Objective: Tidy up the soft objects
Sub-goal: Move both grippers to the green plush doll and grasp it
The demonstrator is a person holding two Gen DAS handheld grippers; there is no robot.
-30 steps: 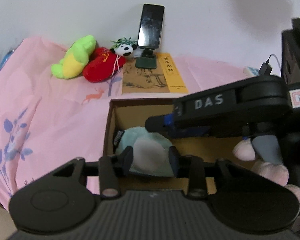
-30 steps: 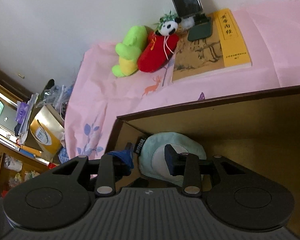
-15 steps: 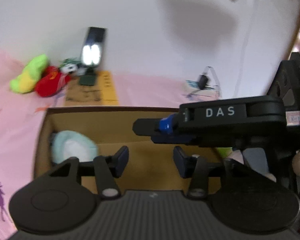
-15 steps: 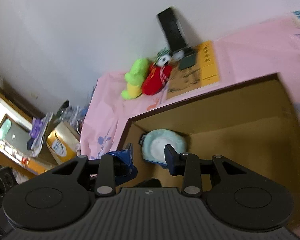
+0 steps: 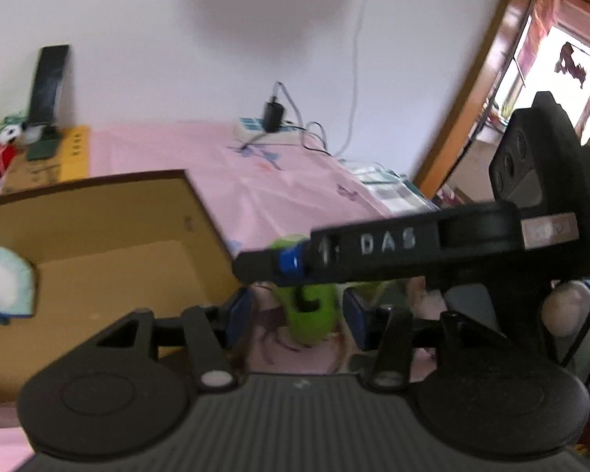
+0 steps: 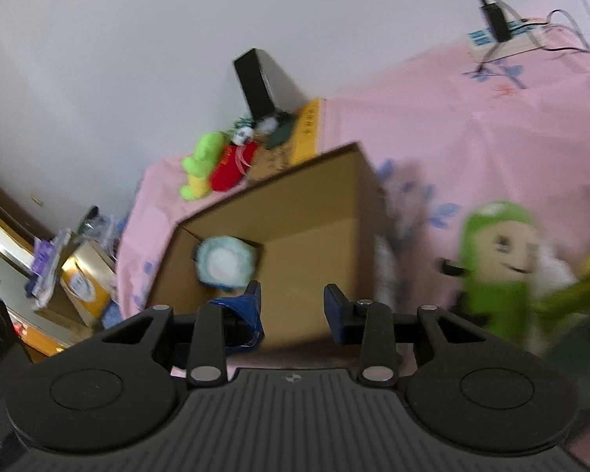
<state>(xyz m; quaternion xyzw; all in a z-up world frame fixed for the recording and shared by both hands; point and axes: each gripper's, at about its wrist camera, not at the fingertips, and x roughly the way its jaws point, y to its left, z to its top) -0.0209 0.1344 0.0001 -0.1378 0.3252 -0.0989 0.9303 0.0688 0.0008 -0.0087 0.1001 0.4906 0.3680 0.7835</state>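
Both claws are hovering over the pink-sheeted bed [image 5: 279, 181], and neither is gripping anything. The left claw [image 5: 297, 316] is standing spread wide, its blue-padded fingers [image 5: 238, 314] apart with nothing pinched between them; through the gap, at about 12 o'clock from it, a green plush doll [image 5: 308, 314] is lying on the sheet beyond the fingertips, blurred, and whether it is touching them is unclear. The right claw [image 6: 293, 308] is also standing open and empty, its fingers hanging over the near edge of the cardboard box [image 6: 295, 236]; the same green plush doll [image 6: 499, 263], with a smiling face, is sitting off at roughly 3 o'clock from it, just outside the box. In the left view the right claw's black body [image 5: 405, 247], marked DAS, is crossing the frame above the doll. Inside the box, a pale teal round plush [image 6: 224, 261] is resting in the far left corner, at about 10 o'clock from the right claw, and it is showing at the left edge of the left view too [image 5: 4, 283]. Beyond the box, at 11 o'clock, a lime-green plush [image 6: 198, 169] and a red plush with a panda head [image 6: 232, 165] are lying side by side against the wall, next to a yellow-edged book [image 6: 303, 133] and a dark phone on a stand [image 6: 255, 86]. A power strip [image 6: 503, 39] with a plugged charger is sitting at the far 1 o'clock corner.
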